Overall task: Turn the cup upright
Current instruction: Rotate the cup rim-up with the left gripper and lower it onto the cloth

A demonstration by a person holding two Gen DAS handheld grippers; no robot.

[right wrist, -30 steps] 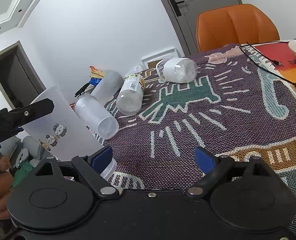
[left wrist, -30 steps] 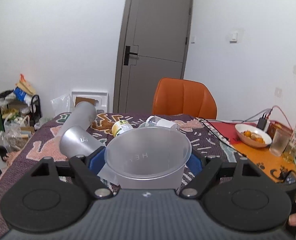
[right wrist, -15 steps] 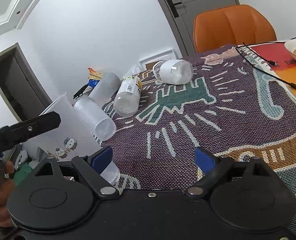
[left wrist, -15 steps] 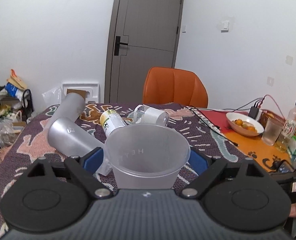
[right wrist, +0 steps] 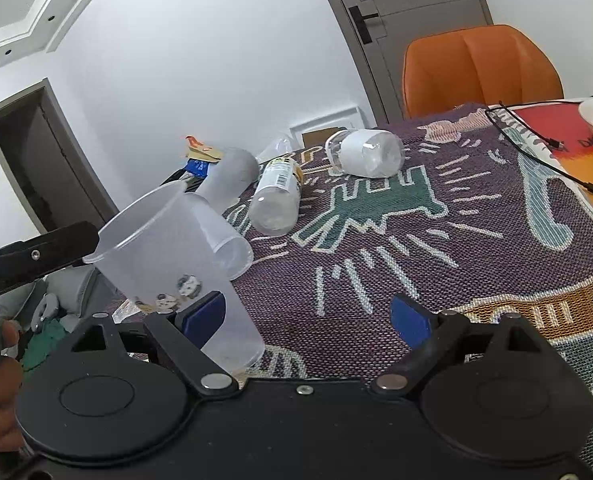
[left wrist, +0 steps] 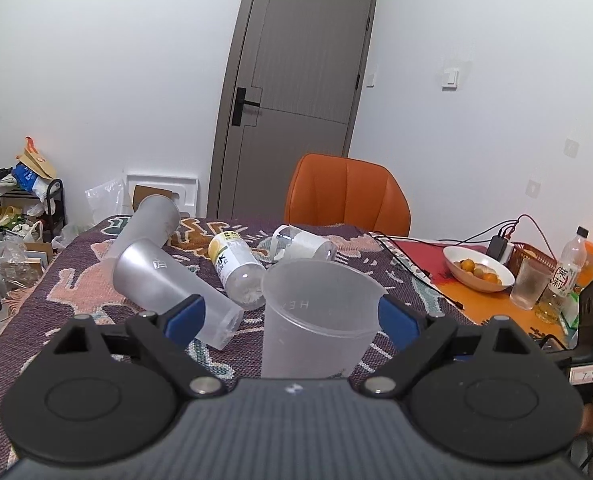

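Observation:
A clear plastic cup [left wrist: 316,320] with small cartoon prints stands mouth up on the patterned cloth, tilted a little. It sits between the blue pads of my left gripper [left wrist: 292,318], whose jaws stand wide and do not touch it. The cup also shows in the right wrist view [right wrist: 176,264], at the left, with the left gripper's black finger [right wrist: 44,256] beside its rim. My right gripper [right wrist: 308,316] is open and empty over the cloth, to the right of the cup.
Two frosted tumblers [left wrist: 164,276] and two plastic bottles [left wrist: 236,268] lie on their sides on the cloth [right wrist: 436,248]. An orange chair [left wrist: 346,196] stands behind. A fruit bowl [left wrist: 478,268], a glass, a bottle and cables sit at the right.
The left gripper's jaws have opened off the cup and drawn back and up. The cup now stands on the cloth. The right gripper has hardly moved.

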